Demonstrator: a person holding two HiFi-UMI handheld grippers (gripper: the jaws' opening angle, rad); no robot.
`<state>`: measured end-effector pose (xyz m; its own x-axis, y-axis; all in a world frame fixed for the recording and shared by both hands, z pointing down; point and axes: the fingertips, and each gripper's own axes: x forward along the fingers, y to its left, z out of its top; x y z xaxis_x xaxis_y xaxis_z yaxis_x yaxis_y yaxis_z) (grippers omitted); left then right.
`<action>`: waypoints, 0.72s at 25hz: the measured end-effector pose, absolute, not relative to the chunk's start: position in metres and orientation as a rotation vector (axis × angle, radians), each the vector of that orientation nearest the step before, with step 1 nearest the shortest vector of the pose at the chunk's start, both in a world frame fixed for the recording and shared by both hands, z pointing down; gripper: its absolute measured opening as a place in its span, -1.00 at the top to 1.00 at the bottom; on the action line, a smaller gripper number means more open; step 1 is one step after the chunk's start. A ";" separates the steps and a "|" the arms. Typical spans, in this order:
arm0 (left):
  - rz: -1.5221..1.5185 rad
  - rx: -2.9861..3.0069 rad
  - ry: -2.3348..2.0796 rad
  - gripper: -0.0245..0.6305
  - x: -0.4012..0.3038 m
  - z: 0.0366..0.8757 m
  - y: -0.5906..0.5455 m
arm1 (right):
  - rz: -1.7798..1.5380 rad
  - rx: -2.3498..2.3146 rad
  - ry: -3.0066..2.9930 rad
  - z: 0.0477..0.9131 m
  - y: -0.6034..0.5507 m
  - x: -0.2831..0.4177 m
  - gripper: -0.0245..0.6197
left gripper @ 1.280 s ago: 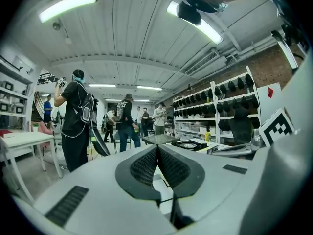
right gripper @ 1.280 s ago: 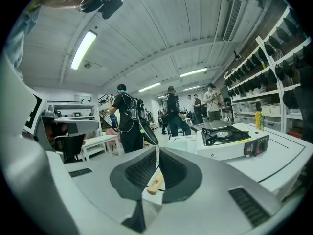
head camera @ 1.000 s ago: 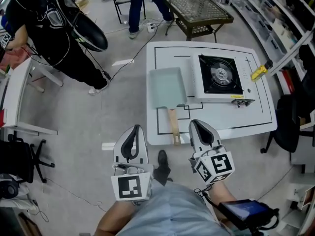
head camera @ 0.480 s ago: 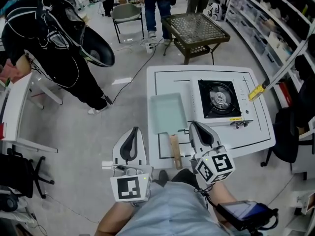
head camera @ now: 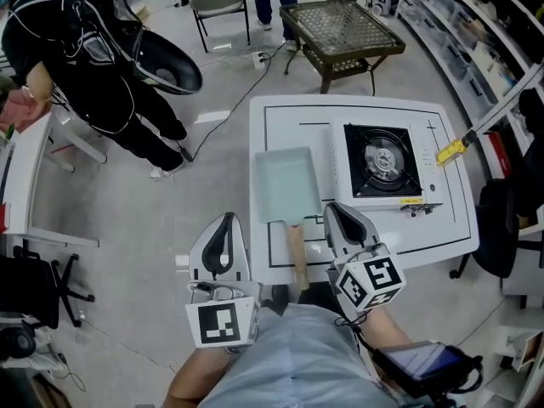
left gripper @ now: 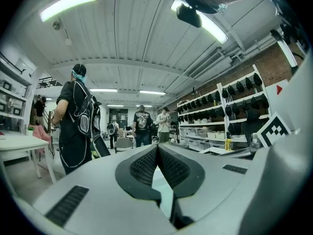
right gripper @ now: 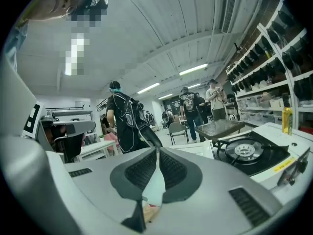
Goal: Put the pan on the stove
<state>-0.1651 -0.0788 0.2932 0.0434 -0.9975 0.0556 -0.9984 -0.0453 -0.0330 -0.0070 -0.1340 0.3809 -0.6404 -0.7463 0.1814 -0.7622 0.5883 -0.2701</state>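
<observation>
The rectangular pale-green pan (head camera: pixel 287 184) is seen lying flat on the white table (head camera: pixel 442 236), just left of the portable gas stove (head camera: pixel 384 161) and not yet on it. Its long axis is directed toward the person, so its wooden handle (head camera: pixel 296 253) is pointed back between the two grippers. The right gripper (head camera: pixel 333 211) is judged nearer the handle than the left gripper (head camera: pixel 226 221). Both pairs of jaws are pressed together, and nothing is held.
</observation>
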 end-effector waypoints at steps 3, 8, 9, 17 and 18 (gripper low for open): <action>0.140 2.204 -2.147 0.87 -0.164 0.312 -0.086 | 0.646 1.247 -2.710 0.414 -0.137 -0.008 0.77; 0.221 2.119 -2.101 0.87 -0.162 0.354 -0.098 | 0.815 1.146 -2.611 0.474 -0.132 -0.010 0.77; 0.233 2.106 -2.089 0.87 -0.161 0.364 -0.100 | 0.841 1.130 -2.593 0.485 -0.131 -0.010 0.77; 0.321 1.995 -2.025 0.87 -0.157 0.426 -0.106 | 1.009 1.040 -2.481 0.552 -0.119 -0.004 0.77; 0.322 1.991 -2.026 0.87 -0.157 0.427 -0.107 | 1.041 1.024 -2.480 0.553 -0.118 -0.003 0.77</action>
